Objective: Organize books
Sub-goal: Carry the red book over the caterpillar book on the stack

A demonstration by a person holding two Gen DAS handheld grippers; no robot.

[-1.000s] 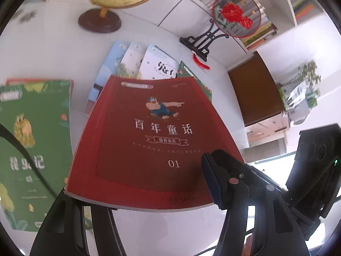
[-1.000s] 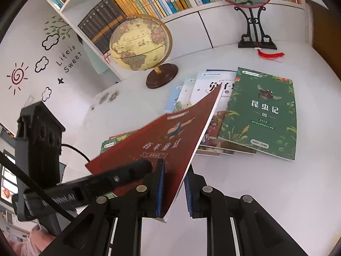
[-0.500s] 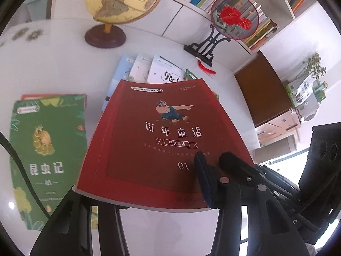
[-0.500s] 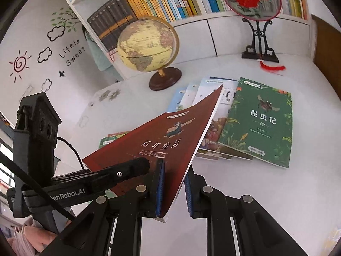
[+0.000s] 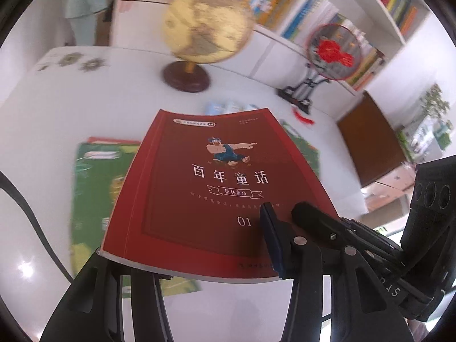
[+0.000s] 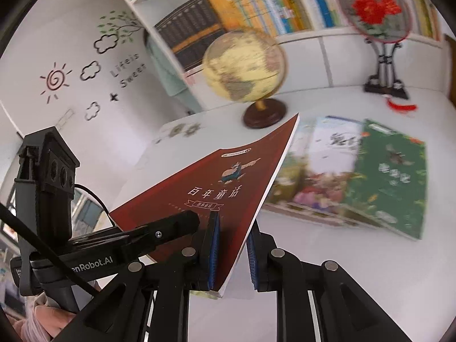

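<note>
1. The right hand-held gripper (image 6: 232, 246) is clamped on the near edge of the red book (image 6: 216, 196); the cover sits between its blue pads (image 6: 213, 245). Judged from this, keep that pinch firm, since the book hangs tilted in the air above the surface (image 6: 327, 270)
2. The left hand-held gripper (image 5: 196, 265) grasps the same red book (image 5: 205, 188) across its bottom edge, one finger (image 5: 275, 245) on the cover, the other under it. With both grips on one book, the two hands should move together so the cover does not bend or tear
3. Beyond it lie a green book (image 5: 94, 199) on the left and a fanned row of books (image 6: 350, 176) on the right, flat on the surface. I judge the red book should clear them as it travels
4. Farther off stand the globe (image 6: 245, 65) and the fan ornament (image 6: 373, 8); steer wide of both on the way to the shelf (image 6: 256, 5)
</note>
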